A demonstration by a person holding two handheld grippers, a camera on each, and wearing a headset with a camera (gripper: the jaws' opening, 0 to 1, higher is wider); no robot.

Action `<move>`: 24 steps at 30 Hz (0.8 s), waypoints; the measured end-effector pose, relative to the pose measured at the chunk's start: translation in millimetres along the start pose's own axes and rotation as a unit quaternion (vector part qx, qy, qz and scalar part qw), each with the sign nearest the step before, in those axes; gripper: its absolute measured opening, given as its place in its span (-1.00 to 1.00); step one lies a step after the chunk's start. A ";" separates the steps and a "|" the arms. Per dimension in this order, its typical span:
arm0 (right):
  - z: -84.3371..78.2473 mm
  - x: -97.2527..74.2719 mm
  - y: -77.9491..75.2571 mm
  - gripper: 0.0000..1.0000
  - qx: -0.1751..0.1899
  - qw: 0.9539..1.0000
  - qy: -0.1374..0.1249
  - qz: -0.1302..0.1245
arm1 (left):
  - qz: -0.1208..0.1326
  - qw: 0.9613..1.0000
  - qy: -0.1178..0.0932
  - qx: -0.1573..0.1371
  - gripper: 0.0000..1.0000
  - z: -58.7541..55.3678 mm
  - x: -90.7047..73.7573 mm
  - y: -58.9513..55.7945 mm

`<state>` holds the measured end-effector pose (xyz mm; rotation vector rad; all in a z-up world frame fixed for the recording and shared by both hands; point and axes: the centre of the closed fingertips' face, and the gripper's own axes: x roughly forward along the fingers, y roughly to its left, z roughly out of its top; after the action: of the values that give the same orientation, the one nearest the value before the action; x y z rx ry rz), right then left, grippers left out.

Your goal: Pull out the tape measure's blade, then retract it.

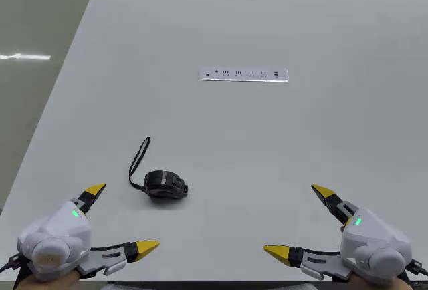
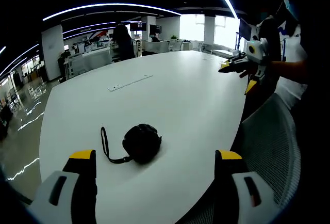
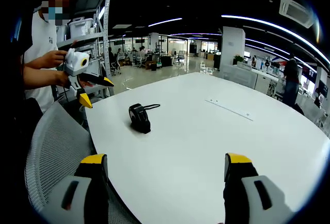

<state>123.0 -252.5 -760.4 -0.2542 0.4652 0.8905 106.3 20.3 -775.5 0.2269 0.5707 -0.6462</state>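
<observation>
Head view: tape measure, black, compact case, lying on the white table, left of centre and toward the near edge, blade not yet drawn out. Wrist strap, black loop, trailing from the case toward the far left. Left gripper, yellow-tipped, near the tape measure on its near-left side, not touching; jaws spread wide, holding nothing. Right gripper, at the near edge, well apart from the tape measure; jaws likewise spread wide, holding nothing. Socket strip, set flat in the table, farther back. Mesh chair, grey, beside the table's edge in the left gripper view.
</observation>
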 end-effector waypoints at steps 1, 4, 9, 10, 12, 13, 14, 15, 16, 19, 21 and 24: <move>0.3 0.6 -0.1 0.89 -0.003 1.000 -0.001 0.002 | -0.003 1.000 0.000 0.006 0.88 0.3 0.7 0.3; 1.5 1.8 -0.8 0.86 -0.010 1.000 -0.004 0.006 | -0.009 1.000 0.003 0.014 0.83 0.6 3.3 1.9; 1.1 5.6 -1.4 0.79 -0.020 1.000 -0.001 0.017 | -0.015 0.999 0.015 0.032 0.75 -0.8 9.5 4.5; 1.0 6.6 -2.1 0.77 -0.023 1.000 -0.002 0.019 | -0.017 0.999 0.016 0.033 0.72 -0.3 11.2 5.0; 0.4 8.2 -2.7 0.76 -0.027 0.999 -0.001 0.023 | -0.020 0.999 0.017 0.034 0.72 -1.0 13.7 5.7; -0.8 8.9 -2.1 0.74 -0.029 0.999 0.001 0.025 | -0.022 0.999 0.019 0.038 0.72 -0.9 15.3 6.3; -1.2 10.0 -2.1 0.72 -0.031 0.999 0.002 0.028 | -0.024 0.999 0.020 0.040 0.71 -0.9 16.5 6.6; -1.9 11.7 -2.6 0.72 -0.032 0.999 0.004 0.030 | -0.027 0.998 0.023 0.043 0.70 -1.2 17.8 6.9; -2.2 12.6 -2.9 0.71 -0.033 0.999 0.004 0.033 | -0.029 0.998 0.024 0.046 0.70 -1.2 18.8 7.2; -2.9 16.1 -3.8 0.67 -0.040 0.998 0.006 0.039 | -0.034 0.998 0.027 0.055 0.68 -2.2 22.9 9.7; -2.6 19.0 -4.6 0.65 -0.043 0.998 0.008 0.045 | -0.038 0.997 0.031 0.061 0.65 -2.9 25.6 11.2; -5.3 24.2 -5.4 0.61 -0.050 0.997 0.012 0.053 | -0.046 0.996 0.029 0.074 0.55 -1.6 29.6 12.9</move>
<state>138.9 -241.3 -776.8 -0.3345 0.4597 1.0178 133.0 16.0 -793.2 0.3609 0.5926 -0.7750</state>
